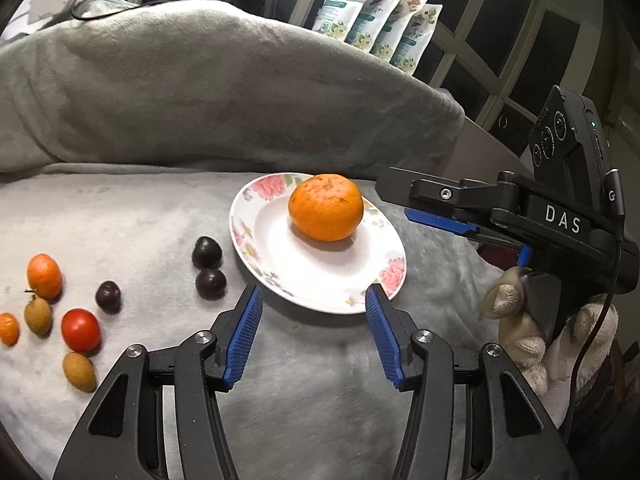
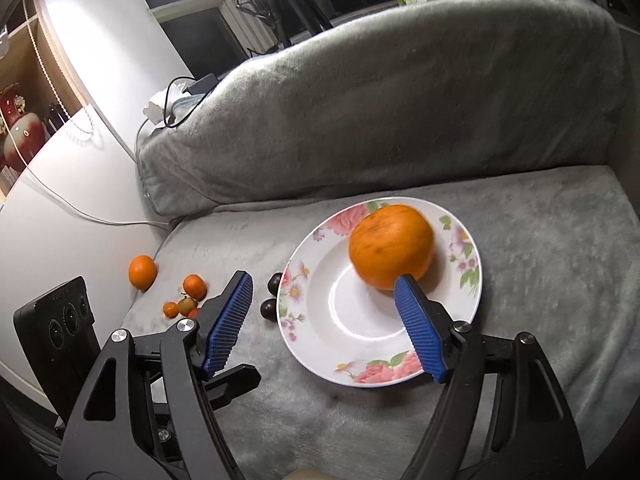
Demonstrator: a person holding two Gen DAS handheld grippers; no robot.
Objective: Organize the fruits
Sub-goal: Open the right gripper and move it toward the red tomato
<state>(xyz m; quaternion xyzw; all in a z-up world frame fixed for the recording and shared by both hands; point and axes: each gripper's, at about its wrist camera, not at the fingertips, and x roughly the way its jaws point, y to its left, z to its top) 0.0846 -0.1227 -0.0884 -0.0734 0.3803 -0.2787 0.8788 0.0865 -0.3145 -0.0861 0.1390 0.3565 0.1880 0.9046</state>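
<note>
A large orange point(image 1: 326, 207) sits alone on a flowered plate point(image 1: 280, 264) set on a grey blanket point(image 1: 120, 216) that covers a seat and its backrest. The fruit lies on the far half of the plate, close to the rim, and shows slightly blurred in the right wrist view.

The right gripper point(image 2: 324, 312) hangs over the near side of the plate with its blue-padded jaws spread wide and nothing between them; the tip of one finger appears just in front of the orange, but whether it touches the peel cannot be told. From the left wrist view, the same tool reaches in from the right, held by a gloved hand point(image 1: 520, 320).

The left gripper point(image 1: 314, 304) stands just short of the plate's near edge, its jaws also parted and empty, pointing down toward the dish.

The rest of the fruit lies loose on the blanket, to the left of the plate. Two dark plums point(image 1: 208, 268) rest just beside the rim, one in front of the other. A third plum point(image 1: 108, 296) lies further left, near a red tomato point(image 1: 81, 330). Around these are a small orange point(image 1: 44, 276), two brownish oval fruits point(image 1: 39, 315) and the edge of another small orange fruit point(image 1: 8, 328) at the frame's border. In the right wrist view one more orange point(image 2: 142, 272) lies apart from the cluster, at the blanket's edge.

Behind the backrest stands a row of flower-printed pouches point(image 1: 380, 20) before dark window panes.
</note>
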